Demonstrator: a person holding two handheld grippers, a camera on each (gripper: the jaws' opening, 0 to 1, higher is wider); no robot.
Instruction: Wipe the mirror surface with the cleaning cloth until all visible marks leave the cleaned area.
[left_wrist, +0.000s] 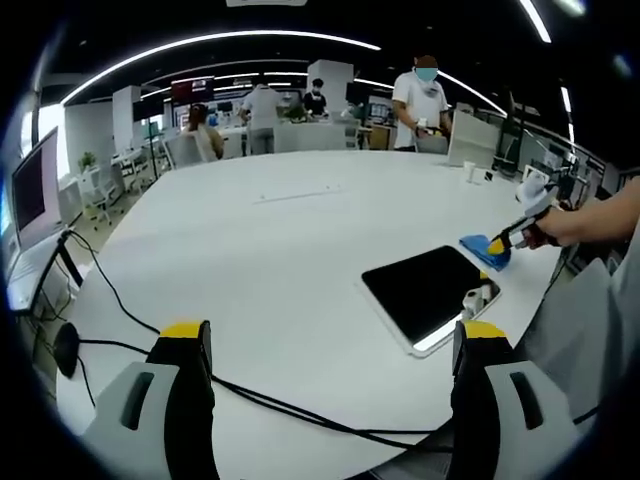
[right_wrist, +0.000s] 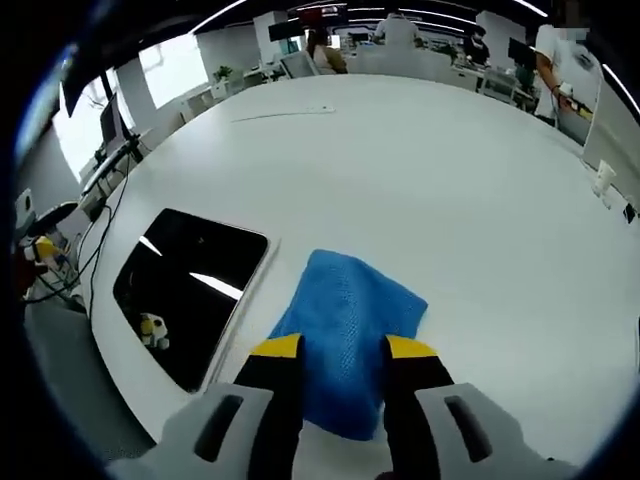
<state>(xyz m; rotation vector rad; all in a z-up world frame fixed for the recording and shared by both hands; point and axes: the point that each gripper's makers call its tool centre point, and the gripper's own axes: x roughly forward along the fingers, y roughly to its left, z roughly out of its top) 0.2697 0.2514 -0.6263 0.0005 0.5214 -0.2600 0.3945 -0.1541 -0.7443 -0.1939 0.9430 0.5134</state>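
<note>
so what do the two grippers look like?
Both match: the left gripper and the right gripper each have two black jaws with yellow tips on light grey bodies with a dark slot. In the left gripper view, the right gripper's tips also show yellow.

A broad white round-edged table (left_wrist: 270, 250) spreads ahead of the fingers, black cables (left_wrist: 300, 408) trailing across its near edge. Beyond it stand white office desks (left_wrist: 310, 135), chairs and several people under long curved ceiling light strips (left_wrist: 210, 40). Bright windows (right_wrist: 170, 68) glow far left.

Glossy mirror (right_wrist: 190, 290), textured woven cloth (right_wrist: 345, 335)
</note>
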